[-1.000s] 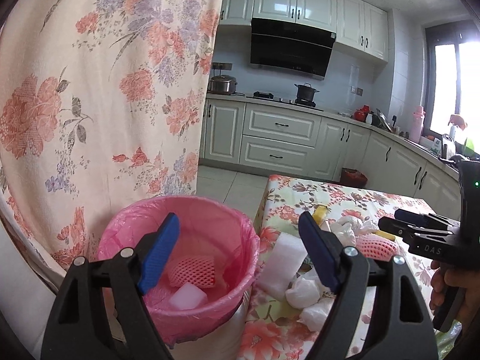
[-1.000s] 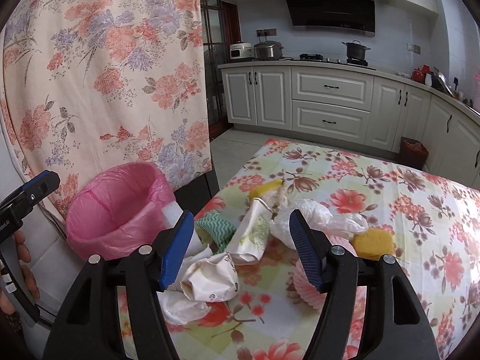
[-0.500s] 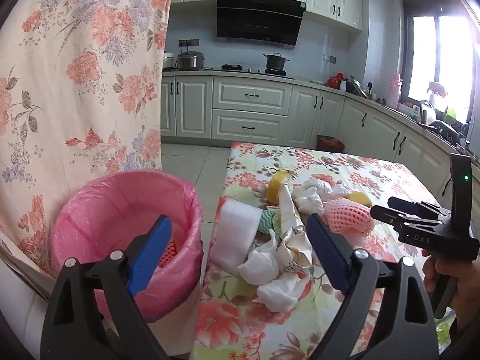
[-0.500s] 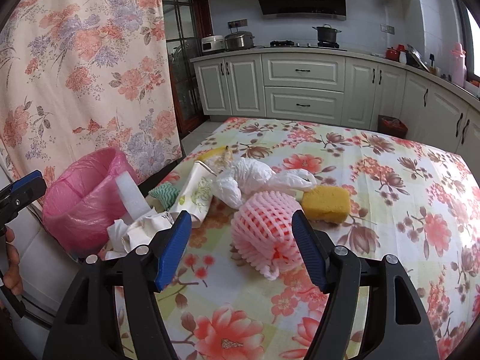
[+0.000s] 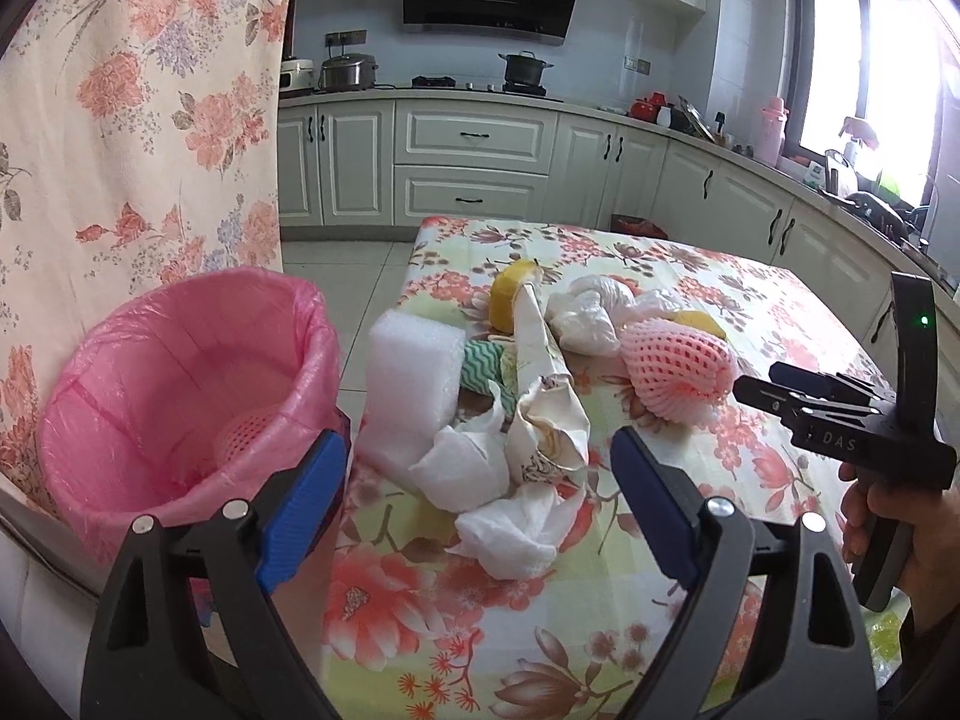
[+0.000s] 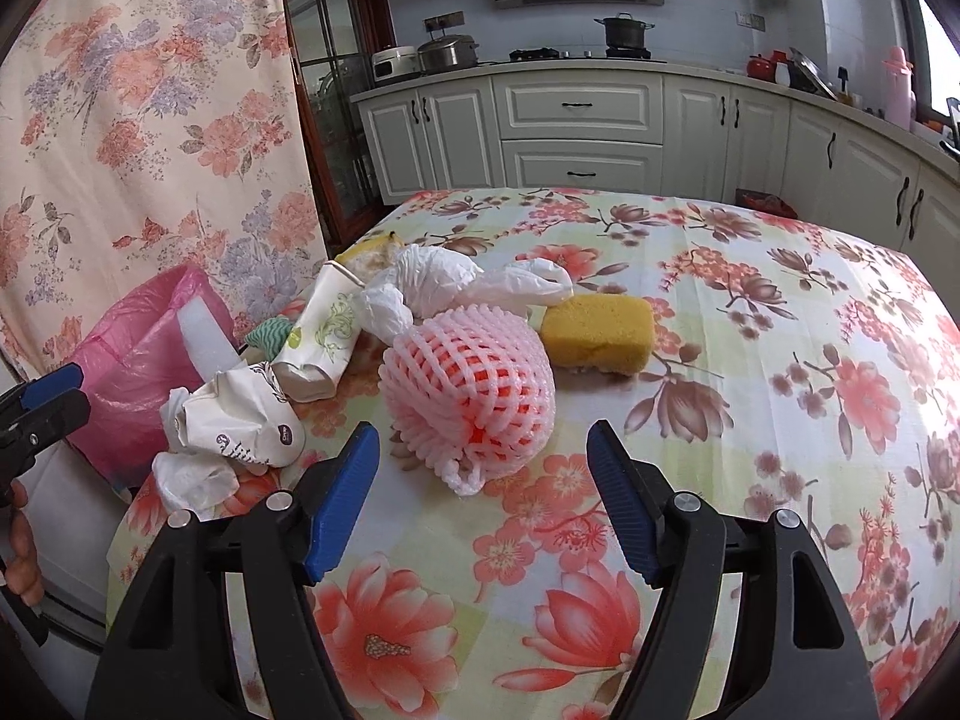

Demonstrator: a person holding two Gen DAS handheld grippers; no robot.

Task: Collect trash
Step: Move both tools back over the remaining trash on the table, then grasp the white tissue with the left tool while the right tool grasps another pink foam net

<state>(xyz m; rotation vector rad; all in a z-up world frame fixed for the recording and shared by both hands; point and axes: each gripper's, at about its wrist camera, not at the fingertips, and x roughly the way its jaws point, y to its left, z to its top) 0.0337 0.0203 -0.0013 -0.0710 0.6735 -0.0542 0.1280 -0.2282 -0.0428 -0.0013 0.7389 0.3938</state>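
A heap of trash lies on the flowered table (image 6: pixel 780 396): a white foam block (image 5: pixel 414 372), crumpled tissues (image 5: pixel 510 528), a squashed paper cup (image 5: pixel 546 420), a white plastic bag (image 6: pixel 444 282), a yellow sponge (image 6: pixel 600 330) and a pink foam net (image 6: pixel 474 384) around something orange. My left gripper (image 5: pixel 480 450) hovers just short of the tissues, its jaws closing a little with nothing between them. My right gripper (image 6: pixel 483 438) points at the foam net from close by, jaws opening and empty. The pink-lined bin (image 5: pixel 180 372) stands off the table's left edge and holds another foam net.
A flowered curtain (image 5: pixel 150 120) hangs behind the bin. Kitchen cabinets (image 5: pixel 474 168) and a counter with pots run along the far wall. A hand (image 5: pixel 894 516) holds the right gripper's handle at the table's right side. A green-and-white cloth (image 5: pixel 486 360) lies under the cup.
Both grippers have come down and forward over the table. The left view swung from the bin to the tissue heap. The right moved from the papers to the foam net, jaws wider.
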